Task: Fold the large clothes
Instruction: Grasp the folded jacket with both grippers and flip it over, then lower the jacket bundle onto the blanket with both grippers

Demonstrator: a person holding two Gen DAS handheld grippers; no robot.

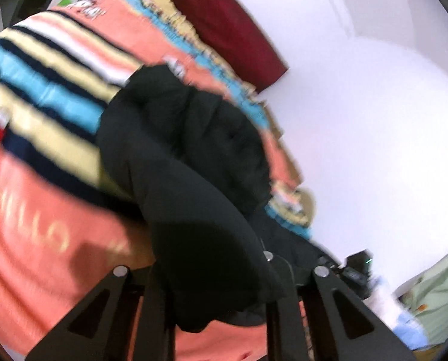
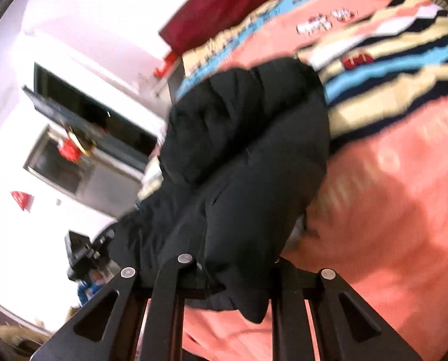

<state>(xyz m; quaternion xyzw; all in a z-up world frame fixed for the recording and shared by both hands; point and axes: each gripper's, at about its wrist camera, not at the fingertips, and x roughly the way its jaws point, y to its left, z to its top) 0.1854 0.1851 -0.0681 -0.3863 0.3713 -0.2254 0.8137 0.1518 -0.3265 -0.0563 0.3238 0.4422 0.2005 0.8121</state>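
Note:
A large black padded garment [image 1: 188, 162] hangs lifted over the bed, and it also fills the middle of the right wrist view [image 2: 248, 156]. My left gripper [image 1: 215, 273] is shut on one edge of the garment, which bunches between its fingers. My right gripper [image 2: 230, 267] is shut on another edge of the same garment. The right gripper shows at the lower right of the left wrist view [image 1: 356, 270], and the left one at the lower left of the right wrist view [image 2: 82, 255]. Both views are motion-blurred.
The bed has a coral blanket with blue, cream and navy stripes [image 1: 43, 96], also in the right wrist view [image 2: 389, 150]. A dark red pillow [image 1: 230, 27] lies by the white wall. A window and red decorations [image 2: 73, 147] are at left.

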